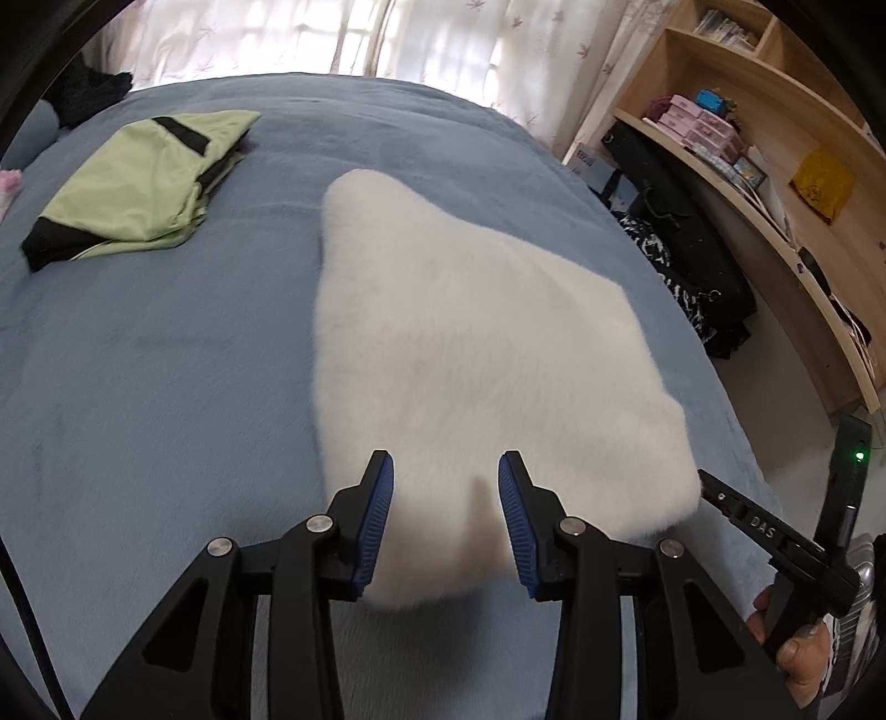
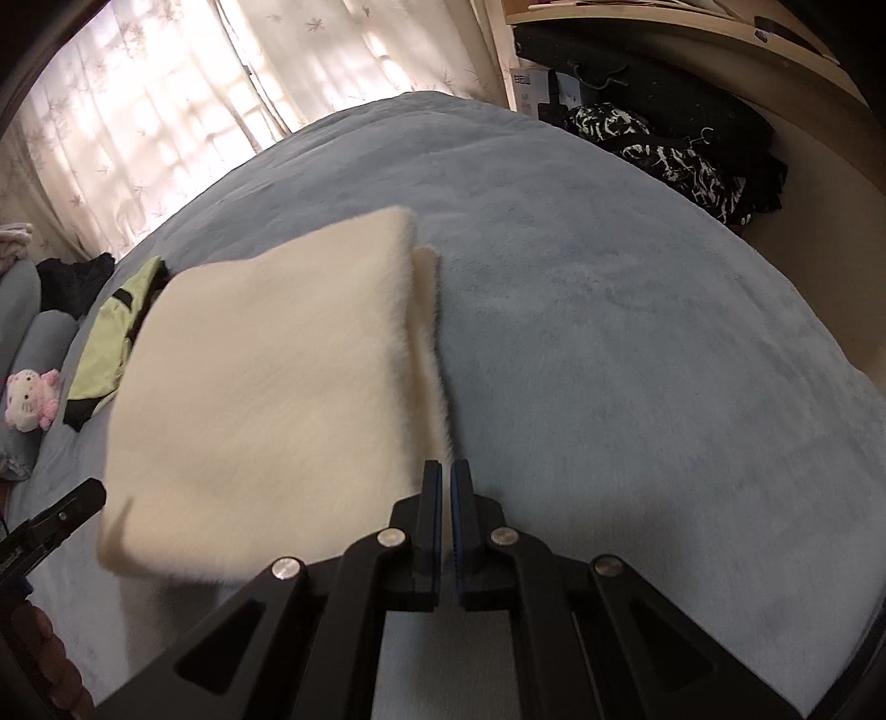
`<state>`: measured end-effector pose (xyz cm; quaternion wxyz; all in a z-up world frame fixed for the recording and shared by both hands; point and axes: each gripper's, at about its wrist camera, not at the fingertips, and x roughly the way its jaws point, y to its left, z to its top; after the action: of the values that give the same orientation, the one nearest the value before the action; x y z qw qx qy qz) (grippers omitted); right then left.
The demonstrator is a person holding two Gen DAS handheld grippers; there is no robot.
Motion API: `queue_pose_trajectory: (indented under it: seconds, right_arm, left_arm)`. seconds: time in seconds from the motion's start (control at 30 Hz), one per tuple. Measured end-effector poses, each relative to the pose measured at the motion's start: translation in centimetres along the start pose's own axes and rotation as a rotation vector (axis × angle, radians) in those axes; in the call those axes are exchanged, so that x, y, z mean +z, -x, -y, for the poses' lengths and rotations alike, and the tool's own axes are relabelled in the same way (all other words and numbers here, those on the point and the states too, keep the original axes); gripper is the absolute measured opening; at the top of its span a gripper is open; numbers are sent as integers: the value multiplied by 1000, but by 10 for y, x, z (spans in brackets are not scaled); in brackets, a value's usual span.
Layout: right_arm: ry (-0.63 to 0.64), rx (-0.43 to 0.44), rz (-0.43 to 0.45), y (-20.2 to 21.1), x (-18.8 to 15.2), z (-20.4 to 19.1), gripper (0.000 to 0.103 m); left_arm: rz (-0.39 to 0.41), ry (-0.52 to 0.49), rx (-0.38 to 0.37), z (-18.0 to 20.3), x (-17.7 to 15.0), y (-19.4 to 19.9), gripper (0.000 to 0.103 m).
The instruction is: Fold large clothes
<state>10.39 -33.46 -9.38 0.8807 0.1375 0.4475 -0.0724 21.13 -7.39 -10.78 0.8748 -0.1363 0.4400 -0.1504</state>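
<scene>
A white fluffy garment (image 1: pixel 470 332) lies folded on the blue bed cover (image 1: pixel 166 387), its near edge raised off the cover. My left gripper (image 1: pixel 446 487) is closed on that near edge, thick fabric bunched between the blue pads (image 1: pixel 382 498). In the right wrist view the same garment (image 2: pixel 266 387) shows two stacked layers. My right gripper (image 2: pixel 447 482) is shut, with a thin strip of the garment's right edge running in between its fingertips. From the left wrist view the right gripper (image 1: pixel 711 490) touches the garment's near right corner, and a hand (image 1: pixel 797 648) holds it.
A folded green and black garment (image 1: pixel 144 183) lies at the bed's far left, with a pink plush toy (image 2: pixel 30 399) beyond it. Black bags (image 1: pixel 681 249) and a wooden shelf (image 1: pixel 775 138) stand right of the bed. Curtains (image 1: pixel 332 39) hang behind.
</scene>
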Motion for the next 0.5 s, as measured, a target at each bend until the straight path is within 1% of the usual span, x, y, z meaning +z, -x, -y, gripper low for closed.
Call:
queue_pose_trajectory:
  seconds: [0.07,0.13,0.2,0.23,0.27,0.3,0.33,0.37,0.43,0.47,0.5]
  right_arm:
    - [12,-3,7,12,-4,-3,3]
    - [14,27,10,24,-6,-5,3]
    - [26,41,20,37,-7,-9,3]
    - [44,43,32,45,-7,-14,4]
    - [58,42,39,51,-7,-16,6]
    - [73,43,47,57,-6,-19,12]
    - [87,50,55,63,-5,-22,21]
    - [101,59,67,71,-3,-25,26]
    - [127,67,94,83,2,-30,50]
    - [146,64,108,90,5,-33,54]
    - [163,56,119,95,9,-36,61]
  left_arm:
    - [-14,5,11,-1,-4,9,40]
    - [-15,2,27,0,-9,20,42]
    - [-8,-3,40,2,-12,31,52]
    - [-3,-4,54,2,-13,37,62]
    - [3,-1,66,2,-14,43,68]
    - [10,2,73,3,-15,49,70]
    - [16,7,76,2,-15,55,72]
    - [18,11,76,2,-15,60,75]
    - [17,21,68,0,-13,70,79]
    - [17,26,62,-1,-11,73,82]
    - [19,34,52,-2,-10,77,83]
